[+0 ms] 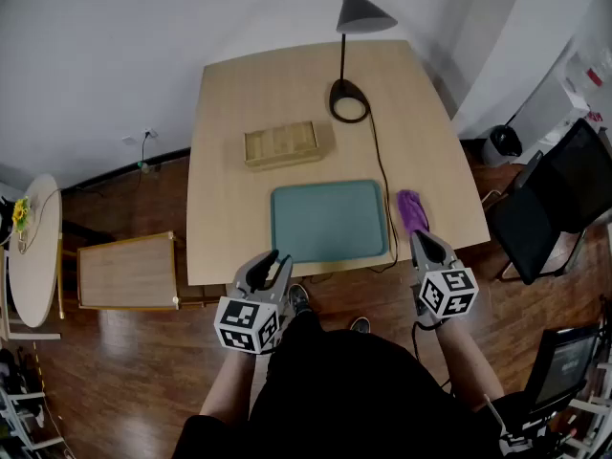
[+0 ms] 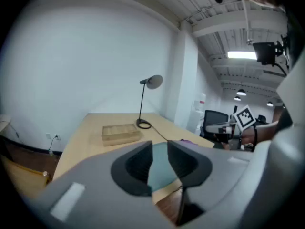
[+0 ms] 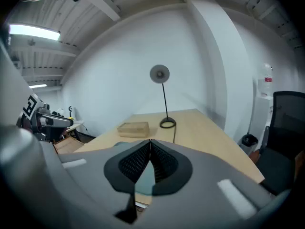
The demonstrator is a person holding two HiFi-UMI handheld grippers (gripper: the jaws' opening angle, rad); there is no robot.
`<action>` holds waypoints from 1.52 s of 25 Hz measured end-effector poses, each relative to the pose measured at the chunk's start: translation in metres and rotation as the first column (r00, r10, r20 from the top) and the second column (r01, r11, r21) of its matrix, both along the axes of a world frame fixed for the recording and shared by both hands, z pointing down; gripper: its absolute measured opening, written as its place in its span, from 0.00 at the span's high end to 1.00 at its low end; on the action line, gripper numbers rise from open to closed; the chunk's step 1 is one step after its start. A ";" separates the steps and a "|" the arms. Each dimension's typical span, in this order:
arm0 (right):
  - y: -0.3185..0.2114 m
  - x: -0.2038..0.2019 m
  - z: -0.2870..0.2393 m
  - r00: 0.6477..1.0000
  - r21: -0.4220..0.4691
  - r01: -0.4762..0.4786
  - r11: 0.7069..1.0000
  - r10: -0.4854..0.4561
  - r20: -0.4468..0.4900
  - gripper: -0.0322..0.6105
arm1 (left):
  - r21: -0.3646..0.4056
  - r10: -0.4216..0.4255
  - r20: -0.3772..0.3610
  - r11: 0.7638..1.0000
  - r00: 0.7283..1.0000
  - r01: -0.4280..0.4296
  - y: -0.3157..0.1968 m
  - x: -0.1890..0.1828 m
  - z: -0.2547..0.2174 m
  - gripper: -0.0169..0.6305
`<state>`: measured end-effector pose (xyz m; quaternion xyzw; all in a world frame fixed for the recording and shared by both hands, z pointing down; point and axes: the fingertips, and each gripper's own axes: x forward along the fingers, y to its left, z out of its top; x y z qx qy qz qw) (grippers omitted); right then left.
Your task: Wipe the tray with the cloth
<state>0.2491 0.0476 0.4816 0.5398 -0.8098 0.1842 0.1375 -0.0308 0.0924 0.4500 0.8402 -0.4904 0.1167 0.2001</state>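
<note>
Closest to the person, both claws hang just off the near edge of the table [image 1: 229,218], tipped a little downward, as if poised to start. The left gripper [image 1: 275,259] has its jaws parted with nothing between them; only the tray shows through the gap. The right gripper [image 1: 426,239] is pinched fully together on nothing, its tips aimed at the purple cloth [image 1: 412,210] just beyond, which makes sense as that hand is nearest it. The cloth lies crumpled at 3 o'clock of the teal tray [image 1: 330,221], beside it and not on it, with the lamp cord [image 1: 385,199] running between them. No wiping looks begun. Farther off, a wooden box [image 1: 281,144] sits at the tray's 11 o'clock and a desk lamp [image 1: 360,14] around 12.
</note>
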 end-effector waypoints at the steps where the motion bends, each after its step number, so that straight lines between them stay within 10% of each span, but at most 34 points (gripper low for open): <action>1: -0.016 0.002 0.014 0.999 -0.029 -0.034 0.999 0.033 -0.006 0.94 | -0.017 -0.010 0.009 1.000 1.000 0.010 -0.016 -0.021 0.011 0.78; 8: -0.088 0.021 0.132 0.973 -0.268 -0.153 0.951 0.097 -0.210 0.83 | -0.296 -0.052 0.006 0.954 0.999 0.052 -0.072 -0.128 0.111 0.73; 15: -0.110 0.068 0.177 0.884 -0.349 -0.269 0.897 0.086 -0.460 0.64 | -0.473 0.015 -0.012 0.881 1.000 -0.019 -0.084 -0.117 0.172 0.73; 18: -0.111 0.066 0.204 0.910 -0.449 -0.241 0.861 0.040 -0.413 0.62 | -0.494 -0.006 -0.024 0.869 1.000 -0.007 -0.087 -0.114 0.177 0.73; 21: -0.115 0.058 0.218 0.940 -0.512 -0.186 0.839 0.000 -0.341 0.83 | -0.515 -0.047 -0.003 0.856 0.999 0.038 -0.091 -0.112 0.181 0.73; 29: -0.151 0.002 0.144 0.989 -0.343 -0.091 0.935 0.125 0.079 0.88 | -0.581 0.005 0.064 0.813 0.998 0.034 -0.071 -0.091 0.203 0.73; 38: -0.175 -0.058 0.208 0.993 -0.519 -0.089 0.850 0.035 -0.114 0.88 | -0.672 0.046 0.050 0.740 0.998 0.000 -0.038 -0.072 0.235 0.80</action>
